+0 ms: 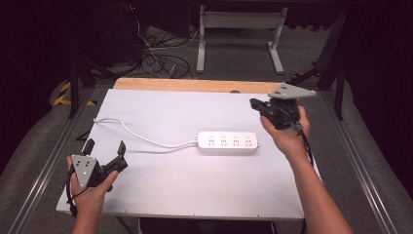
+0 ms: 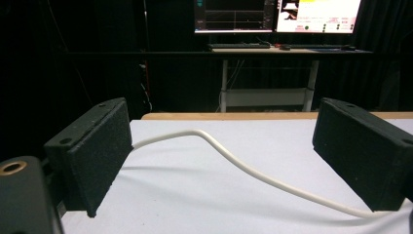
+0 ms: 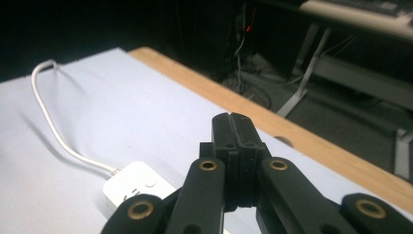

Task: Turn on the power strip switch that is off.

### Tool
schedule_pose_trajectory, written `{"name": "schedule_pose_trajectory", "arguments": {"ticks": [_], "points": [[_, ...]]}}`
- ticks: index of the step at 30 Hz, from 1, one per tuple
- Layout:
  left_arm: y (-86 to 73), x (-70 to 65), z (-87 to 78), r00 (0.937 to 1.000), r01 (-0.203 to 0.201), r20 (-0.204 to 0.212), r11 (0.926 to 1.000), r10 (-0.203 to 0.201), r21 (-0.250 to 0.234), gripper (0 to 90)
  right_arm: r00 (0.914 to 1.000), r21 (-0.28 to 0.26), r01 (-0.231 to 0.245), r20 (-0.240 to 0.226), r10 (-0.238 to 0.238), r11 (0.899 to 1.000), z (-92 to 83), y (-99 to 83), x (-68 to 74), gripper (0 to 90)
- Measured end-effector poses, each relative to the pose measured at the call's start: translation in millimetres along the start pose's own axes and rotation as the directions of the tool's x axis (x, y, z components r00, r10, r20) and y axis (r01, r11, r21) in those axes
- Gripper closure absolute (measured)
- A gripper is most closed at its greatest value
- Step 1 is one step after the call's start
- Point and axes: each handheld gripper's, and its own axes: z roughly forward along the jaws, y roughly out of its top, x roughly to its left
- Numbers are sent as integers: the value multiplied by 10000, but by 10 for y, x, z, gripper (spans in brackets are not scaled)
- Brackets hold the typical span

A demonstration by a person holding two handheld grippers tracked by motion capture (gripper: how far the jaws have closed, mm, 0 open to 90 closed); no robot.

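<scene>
From above, a white power strip (image 1: 228, 142) lies flat near the middle of the pale surface (image 1: 185, 195), its white cord (image 1: 141, 138) curling off toward the far left edge. The left tool (image 1: 104, 153) rests low at the near left corner, jaws spread wide with nothing between them, well apart from the strip. The right tool (image 1: 255, 105) is held up in the air beyond the strip's right end, jaws pressed together and empty.

Looking along the left tool (image 2: 221, 156), its two black pads (image 2: 97, 151) stand far apart and the cord (image 2: 253, 170) runs across the surface beyond them, touching neither.

Looking along the right tool (image 3: 232, 127), the jaws meet flat against each other, holding nothing; the power strip (image 3: 134, 187) lies below them, its cord (image 3: 53, 124) trailing away.
</scene>
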Motion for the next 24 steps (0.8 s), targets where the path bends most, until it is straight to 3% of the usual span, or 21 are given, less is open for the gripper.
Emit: {"name": "schedule_pose_trajectory", "arguments": {"ticks": [4, 5, 8, 9, 15, 16, 17, 18, 21, 22, 24], "points": [[-3, 4, -5, 10000, 14, 21, 10000, -14, -10, 79, 9998, 726, 8, -202, 7, 9974, 275, 83, 93, 900], [-4, 4, -7, 10000, 24, 35, 10000, -24, -21, 79, 9994, 1262, 115, -338, -73, 9919, 489, 111, 171, 900], [-2, 10, -13, 10000, -57, 33, 10000, 58, -73, 79, 9990, 1652, 237, -405, -173, 9860, 638, 115, 233, 900], [1, 7, -17, 9999, -90, 136, 9999, 92, -128, 79, 9984, 2064, 312, -533, -206, 9780, 804, 94, 300, 900], [1, -20, -19, 9993, -286, 253, 9994, 291, -210, 79, 9974, 2768, 349, -697, -162, 9603, 1067, -10, 410, 900], [1, -24, -17, 9990, -372, 254, 9990, 378, -234, 79, 9967, 3059, 321, -812, -75, 9515, 1142, -53, 437, 900], [1, -27, -17, 9988, -397, 261, 9989, 404, -248, 79, 9967, 3059, 321, -812, -75, 9515, 1142, -53, 437, 900], [2, -29, -17, 9987, -420, 267, 9988, 427, -249, 79, 9965, 3321, 317, -840, -39, 9427, 1214, -100, 469, 900], [3, -29, -16, 9987, -417, 267, 9988, 424, -253, 79, 9961, 3682, 370, -883, -47, 9290, 1317, -174, 522, 900], [2, -29, -15, 9988, -415, 263, 9988, 421, -248, 79, 9961, 3682, 370, -883, -47, 9290, 1317, -174, 522, 900], [2, -27, -15, 9988, -410, 264, 9989, 416, -236, 79, 9952, 4175, 572, -961, -185, 9069, 1447, -281, 589, 900]]}}
